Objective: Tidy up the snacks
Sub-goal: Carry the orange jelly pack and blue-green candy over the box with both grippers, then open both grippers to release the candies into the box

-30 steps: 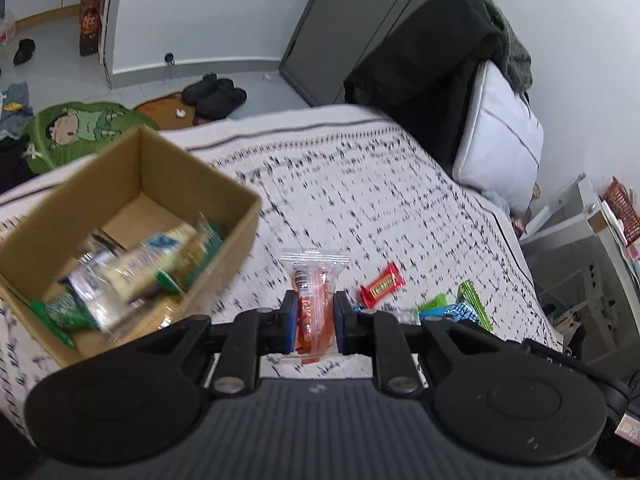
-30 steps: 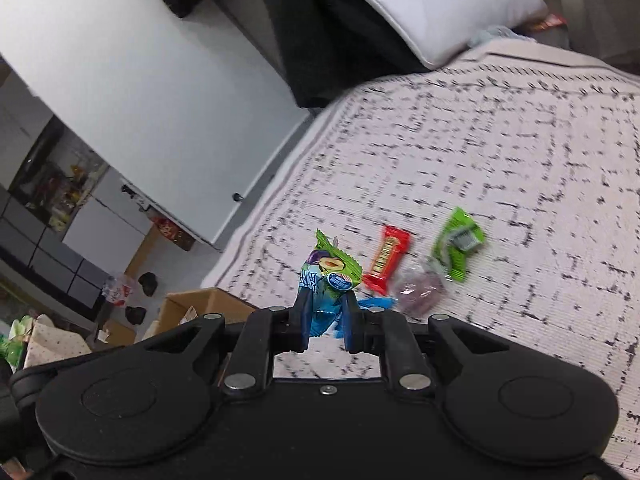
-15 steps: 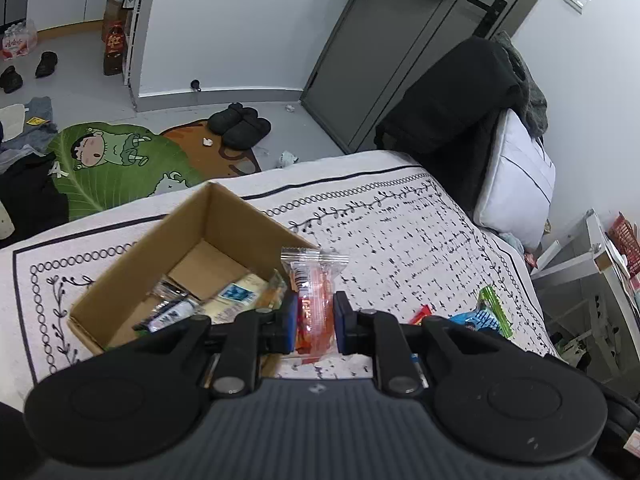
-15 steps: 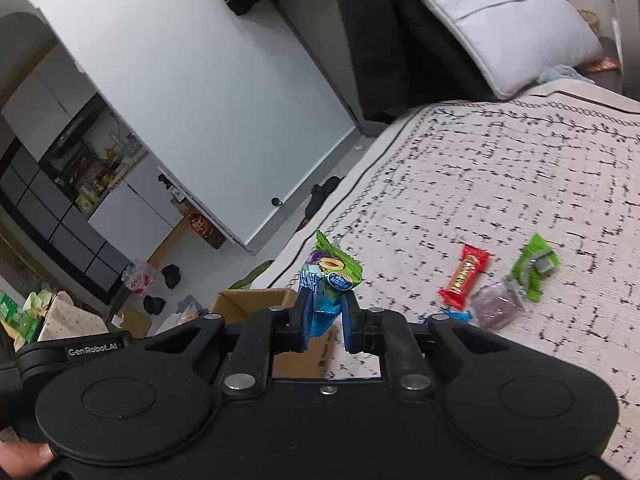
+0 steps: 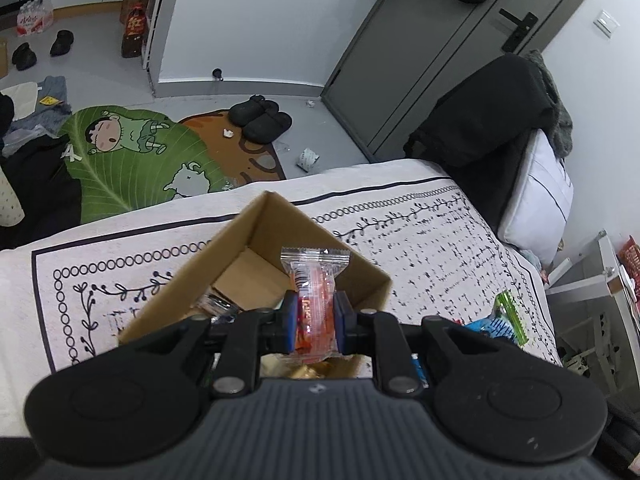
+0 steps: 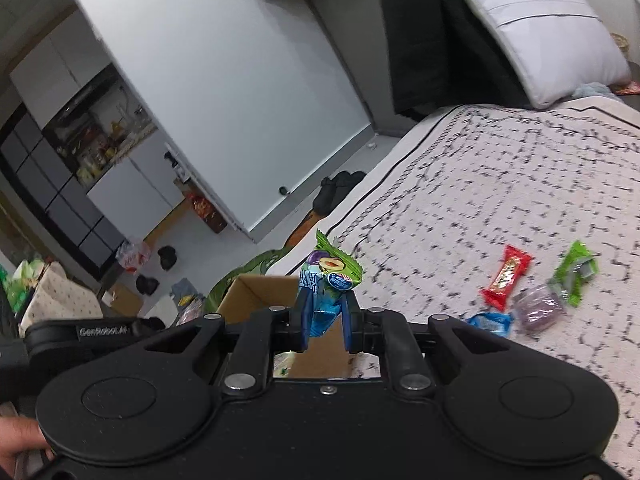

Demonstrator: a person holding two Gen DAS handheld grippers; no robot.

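L gripper (image 5: 315, 322): jaws clamped on an orange snack packet in clear wrap (image 5: 315, 292), packet upright, crimped top sticking up above the pads. I see it over the open cardboard box (image 5: 256, 236), which sits on the bed w/ the patterned white cover (image 5: 420, 240). Box interior mostly hidden by the gripper body; a few wrappers show at the near-left inside, can't ID them.

R gripper (image 6: 326, 316): jaws clamped on a blue-green plum candy packet (image 6: 328, 280), green end up. Same box (image 6: 256, 292) just behind/below it in R wrist view, so packet is at the box's edge, prob over the opening but angle's poor.

Loose on the bed cover (image 6: 480, 168), well right of the box: red candy bar (image 6: 505, 276), green packet (image 6: 574, 272), pale purple packet (image 6: 538, 309) touching the green one, small blue packet (image 6: 490, 322) beside the purple one. Pillow (image 6: 540, 28) at the far end of the bed. Hand (image 6: 20, 440) visible bottom-left of R wrist view.
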